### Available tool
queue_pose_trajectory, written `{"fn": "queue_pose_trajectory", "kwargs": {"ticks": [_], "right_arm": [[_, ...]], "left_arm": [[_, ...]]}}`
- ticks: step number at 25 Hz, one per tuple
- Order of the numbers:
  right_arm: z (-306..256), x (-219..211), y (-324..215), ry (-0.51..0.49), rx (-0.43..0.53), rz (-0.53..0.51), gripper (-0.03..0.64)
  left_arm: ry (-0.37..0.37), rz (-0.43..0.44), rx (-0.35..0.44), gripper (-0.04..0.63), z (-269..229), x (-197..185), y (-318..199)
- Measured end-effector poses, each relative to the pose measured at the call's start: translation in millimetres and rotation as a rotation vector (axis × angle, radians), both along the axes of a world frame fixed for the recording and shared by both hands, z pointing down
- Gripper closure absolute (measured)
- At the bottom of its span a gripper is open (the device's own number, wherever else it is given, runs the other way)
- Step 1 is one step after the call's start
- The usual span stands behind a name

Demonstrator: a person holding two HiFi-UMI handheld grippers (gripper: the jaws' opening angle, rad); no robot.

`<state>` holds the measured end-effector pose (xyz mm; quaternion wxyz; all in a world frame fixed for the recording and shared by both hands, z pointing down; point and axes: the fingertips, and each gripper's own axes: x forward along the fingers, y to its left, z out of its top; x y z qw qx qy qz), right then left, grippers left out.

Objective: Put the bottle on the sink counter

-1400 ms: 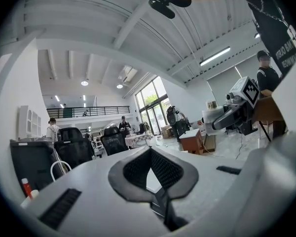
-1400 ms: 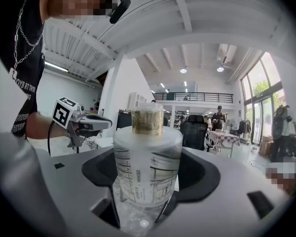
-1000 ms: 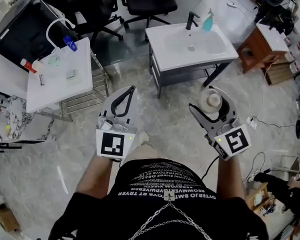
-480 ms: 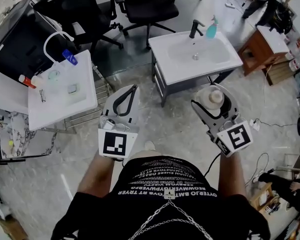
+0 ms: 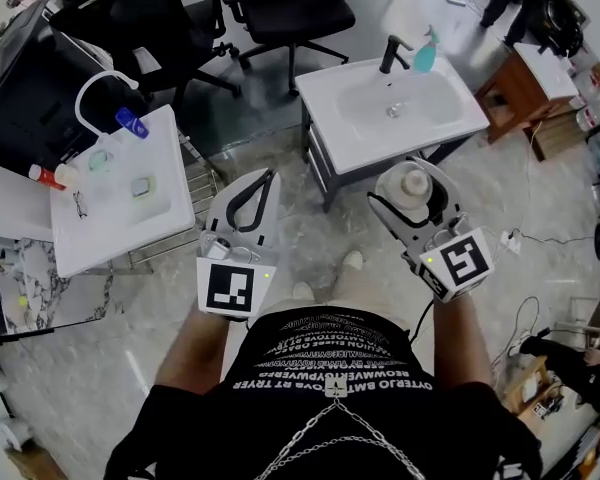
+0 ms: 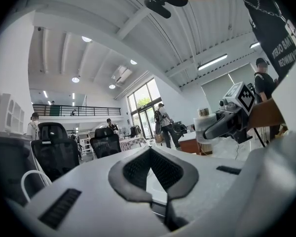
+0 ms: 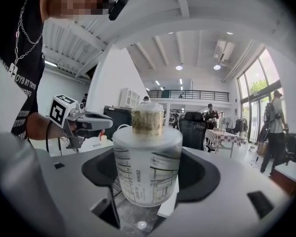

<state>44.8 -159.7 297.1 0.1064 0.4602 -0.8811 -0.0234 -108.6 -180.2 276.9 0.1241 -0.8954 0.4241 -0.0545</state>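
We hold the bottle (image 7: 147, 167) in our right gripper (image 5: 411, 190), jaws clamped on its frosted body, over the floor near the sink (image 5: 332, 118). It looks rigid, slick and probably breakable; the wide body, not the cap, suits gripping. Our left gripper (image 5: 264, 178) is closed, empty.

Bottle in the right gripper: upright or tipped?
Upright. In the right gripper view the bottle stands with its gold collar on top, and the right gripper has its jaws shut on the bottle's body.
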Motion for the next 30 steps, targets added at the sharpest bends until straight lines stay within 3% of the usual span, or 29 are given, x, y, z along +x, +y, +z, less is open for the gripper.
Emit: {"fn": "queue_pose_trajectory", "kwargs": {"ticks": [7,11,23,30], "right_arm": [[44,24,-57,-0.020,-0.062,0.027,0.284],[71,41,-98,-0.052,-0.101,0.017,0.284],[172,60,-209,-0.023,-0.194,-0.070,0.284],[245,57,-241,0.005,-0.240,-0.123,0.284]], "left_arm": [[0.004,-0.029,-0.047,0.590,18,10,-43],[-0.032,-0.047,-0.055,0.589,24,24,-75],[-0.023,-0.146,-0.121,0.590,49,47,-167],[-0.044,-0.181,-0.183,0.589,87,49,-192]]}}
